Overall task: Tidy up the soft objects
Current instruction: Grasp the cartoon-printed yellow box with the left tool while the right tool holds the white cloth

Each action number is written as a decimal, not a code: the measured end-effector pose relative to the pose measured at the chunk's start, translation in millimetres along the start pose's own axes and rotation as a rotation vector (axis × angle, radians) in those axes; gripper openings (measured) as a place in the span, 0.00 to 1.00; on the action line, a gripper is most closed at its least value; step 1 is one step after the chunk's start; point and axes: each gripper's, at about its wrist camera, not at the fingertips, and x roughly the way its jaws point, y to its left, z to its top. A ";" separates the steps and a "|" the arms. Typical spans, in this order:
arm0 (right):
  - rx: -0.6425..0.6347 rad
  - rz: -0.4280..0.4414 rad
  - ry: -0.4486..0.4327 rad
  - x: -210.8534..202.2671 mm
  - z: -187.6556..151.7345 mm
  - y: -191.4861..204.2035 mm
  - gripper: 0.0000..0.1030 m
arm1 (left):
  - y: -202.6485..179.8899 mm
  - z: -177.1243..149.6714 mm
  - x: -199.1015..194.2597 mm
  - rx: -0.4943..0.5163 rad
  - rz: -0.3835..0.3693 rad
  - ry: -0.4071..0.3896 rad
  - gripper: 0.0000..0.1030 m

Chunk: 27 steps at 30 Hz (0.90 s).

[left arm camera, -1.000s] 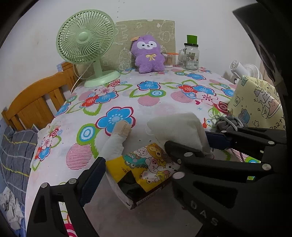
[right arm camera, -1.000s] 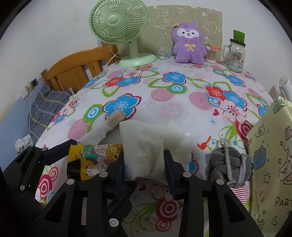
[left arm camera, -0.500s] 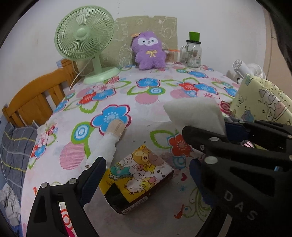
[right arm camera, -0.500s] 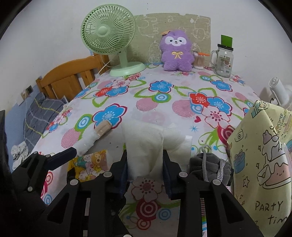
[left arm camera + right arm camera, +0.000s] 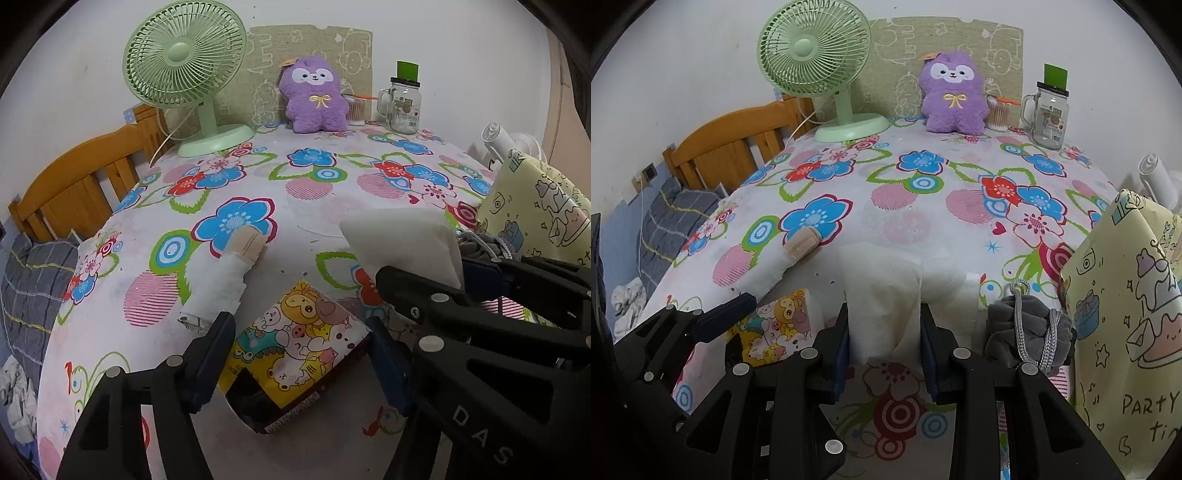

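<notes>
A cartoon-printed tissue pack (image 5: 295, 343) lies on the flowered tablecloth (image 5: 332, 192), near the front edge. My left gripper (image 5: 297, 325) straddles it and its jaws are closing, with the pads close against the pack's two sides. To the right, my right gripper (image 5: 884, 317) is shut on a white soft sheet (image 5: 882, 295), held just above the table. That sheet (image 5: 399, 243) also shows in the left wrist view. A rolled white cloth with a beige end (image 5: 229, 273) lies left of the pack. A grey drawstring pouch (image 5: 1027, 325) sits right of the sheet.
A yellow party bag (image 5: 1126, 295) stands at the right edge. At the back are a green fan (image 5: 184, 66), a purple plush (image 5: 314, 99) and a glass mug jar (image 5: 402, 107). A wooden bed frame (image 5: 74, 184) lies beyond the table's left edge.
The white sheet came away from the pack and moved right in the right gripper. The pack dropped flat onto the cloth, and the left jaws narrowed around it.
</notes>
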 end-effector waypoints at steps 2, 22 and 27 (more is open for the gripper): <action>0.000 -0.001 -0.001 -0.3 -0.1 0.3 0.35 | 0.0 -1.2 -1.9 -0.006 -0.004 0.000 0.69; -0.033 0.007 -0.017 -20.8 -11.5 14.0 0.35 | 4.0 -10.7 -25.5 -0.055 0.009 -0.029 0.73; -0.039 0.007 -0.014 -19.5 -11.9 18.1 0.35 | 12.0 -16.4 -21.4 -0.075 0.024 -0.014 0.80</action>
